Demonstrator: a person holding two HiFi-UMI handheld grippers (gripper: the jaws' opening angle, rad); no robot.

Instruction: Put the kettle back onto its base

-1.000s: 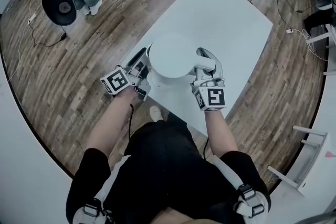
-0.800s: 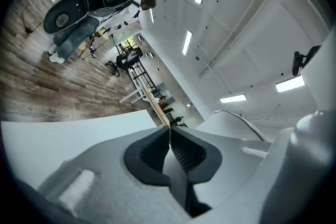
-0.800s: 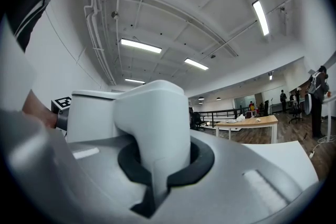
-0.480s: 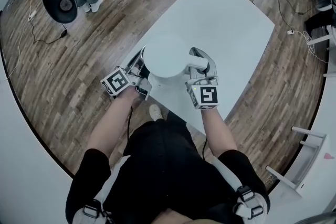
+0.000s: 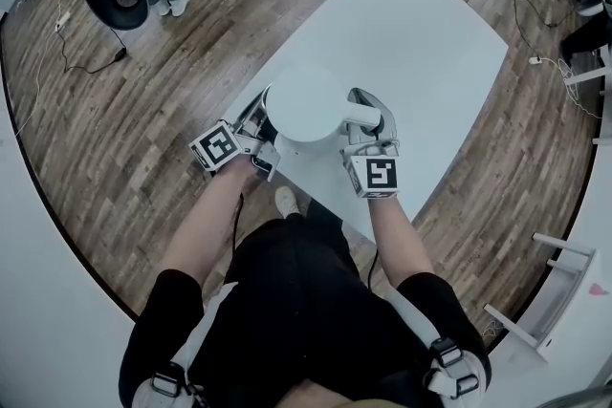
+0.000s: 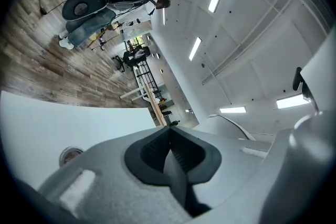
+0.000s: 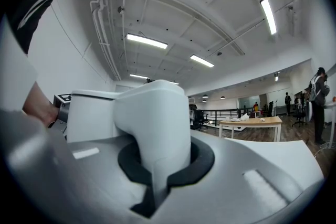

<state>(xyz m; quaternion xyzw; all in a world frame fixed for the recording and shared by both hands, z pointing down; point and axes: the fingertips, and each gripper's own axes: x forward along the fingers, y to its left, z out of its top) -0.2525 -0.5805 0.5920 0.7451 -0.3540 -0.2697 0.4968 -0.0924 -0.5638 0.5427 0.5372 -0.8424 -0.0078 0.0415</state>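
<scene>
Progress, left to right. My left tool (image 6: 169, 139) sits at the kettle's left side, low by the near edge of the white table (image 5: 421, 24). Its jaws are fully together and I see nothing between them. The white kettle (image 5: 304, 102) stands between my two tools over the near part of the table, lid up and upright as far as I can judge. My right tool (image 7: 157, 165) is clamped on the kettle's handle (image 5: 368, 117), and the right gripper view shows the white handle squeezed between the pads.

I cannot make out the base under the kettle body in any view, so I cannot confirm that the kettle is seated. My judgement is that the placing is at its final stage. What is left is to settle the kettle on the base, confirm it sits flat, then release the handle.

Markings: no brand, label or legible writing on the kettle or the table. The only print is the black-and-white square pattern on the left marker cube (image 5: 218, 148) and the right marker cube (image 5: 375, 175).
</scene>
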